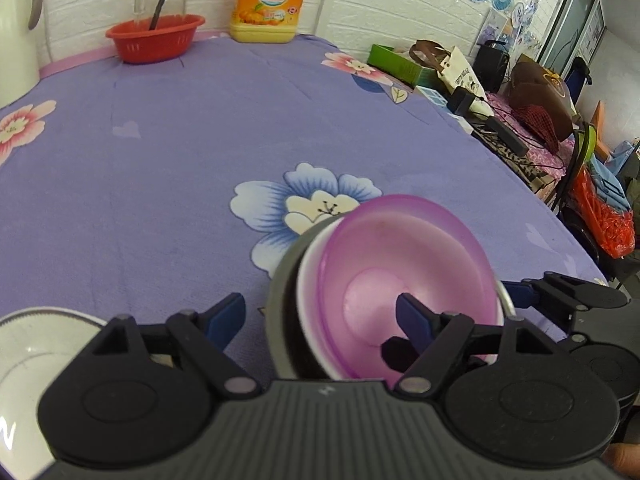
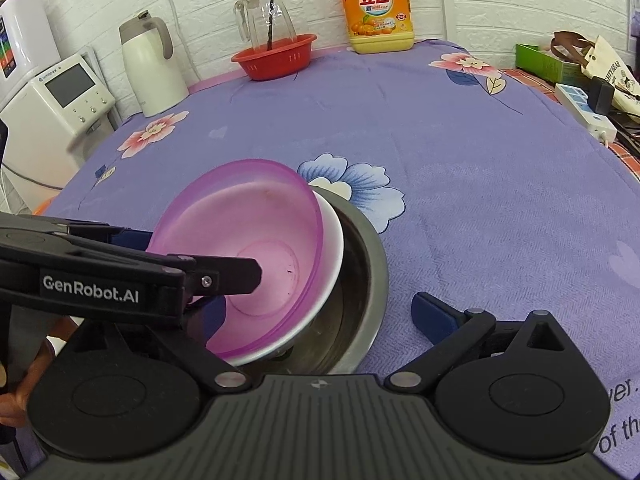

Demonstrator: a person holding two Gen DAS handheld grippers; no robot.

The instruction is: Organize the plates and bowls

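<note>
1. Purple flowered cloth covers the tabletop [image 2: 460, 152], which runs back to a white brick wall; most of the cloth is bare.
2. Nesting looks well along — a steel bowl [image 2: 370, 280] sits near the front edge, a white bowl [image 2: 334, 252] rests tilted inside it, and a translucent purple bowl [image 2: 240, 248] lies in the white one, also tilted and not yet seated flat.
3. A white plate [image 1: 36, 356] lies apart at the left front corner in the left wrist view; by my judgement it is what remains to be gathered, along with settling the tilted bowls.
4. The left gripper [image 1: 320, 320] has its fingers apart: one blue pad reaches inside the purple bowl, the other stands outside the steel bowl, so the whole stack's near wall sits between them, unclamped.
5. The right gripper [image 2: 320, 312] hangs just beside the steel bowl; its right finger is wide out over the cloth and its left one is hidden behind the other tool, though the spread says open.
6. Along the back wall stand a yellow detergent jug [image 2: 376, 8], a white thermos [image 2: 150, 68] and a red basket [image 2: 276, 58] holding a glass pitcher [image 2: 266, 12] — all well apart from the work, blocking nothing.
</note>
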